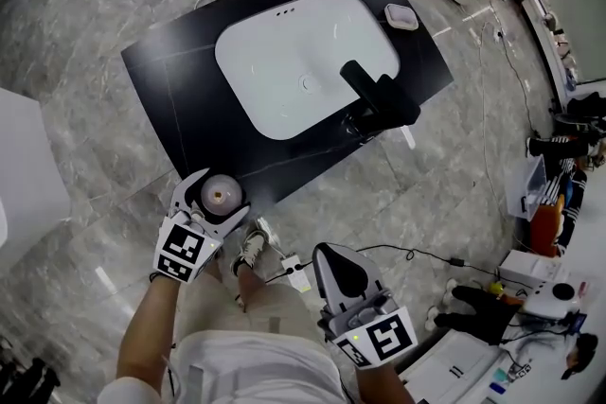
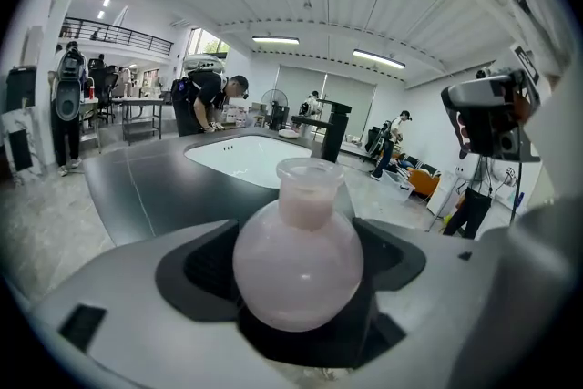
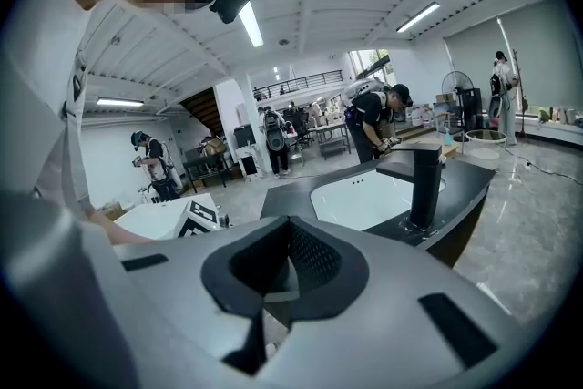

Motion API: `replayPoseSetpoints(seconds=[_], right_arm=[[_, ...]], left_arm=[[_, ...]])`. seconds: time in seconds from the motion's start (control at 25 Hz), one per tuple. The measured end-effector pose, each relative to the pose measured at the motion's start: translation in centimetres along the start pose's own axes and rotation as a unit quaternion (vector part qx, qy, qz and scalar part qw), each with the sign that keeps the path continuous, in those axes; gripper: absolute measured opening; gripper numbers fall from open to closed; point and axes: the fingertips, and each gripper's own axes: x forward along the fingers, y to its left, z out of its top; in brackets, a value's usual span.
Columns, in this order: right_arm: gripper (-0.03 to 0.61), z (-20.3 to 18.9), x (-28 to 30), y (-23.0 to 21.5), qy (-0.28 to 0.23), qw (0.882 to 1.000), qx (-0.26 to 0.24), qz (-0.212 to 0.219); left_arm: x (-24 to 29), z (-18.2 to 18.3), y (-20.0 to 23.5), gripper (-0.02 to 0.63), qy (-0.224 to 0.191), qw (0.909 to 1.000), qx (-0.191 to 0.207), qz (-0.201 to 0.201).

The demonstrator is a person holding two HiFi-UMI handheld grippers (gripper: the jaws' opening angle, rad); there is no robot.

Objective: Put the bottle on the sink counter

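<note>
**Bottle's in the left tool, not on the tabletop yet**

The left tool [image 1: 214, 195] is clamped around a pale pink, round-bellied translucent bottle [image 2: 298, 264]. Its black pads hug the belly from both sides, and the short neck and open mouth stick up above them.

Using the white oval sink basin [image 1: 301, 61] as the anchor, the bottle sits on the person's side of it, off toward its left end. That's right about where the near corner of the glossy black tabletop [image 1: 175, 76] ends. From the head view I can't tell if the bottle's bottom touches anything. It looks carried by the pads only.

The right tool [image 1: 333, 258] is clenched with nothing in it, the two jaws meeting in a point. It's even further to the person's side of the basin, well apart from it and over the grey marble floor [image 1: 85, 33].

On the basin's near rim, toward its right end, stands a chunky matte black faucet [image 1: 374, 95]. Past the basin's far right corner there's a small white rounded-square dish [image 1: 401, 16].
</note>
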Motion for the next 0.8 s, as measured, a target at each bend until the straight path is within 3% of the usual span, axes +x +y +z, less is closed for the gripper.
replayPoseSetpoints(seconds=[0.48, 0.8], right_arm=[[0.009, 0.2, -0.6, 0.5, -0.01, 1.0, 0.005, -0.015], [0.009, 0.5, -2.2, 0.7, -0.022, 0.999, 0.004, -0.032]], left_arm=[[0.8, -1.7, -0.3, 0.393, 0.039, 0.9966, 0.072, 0.009], [0.9, -1.6, -0.4, 0.394, 0.025, 0.9965, 0.079, 0.005]])
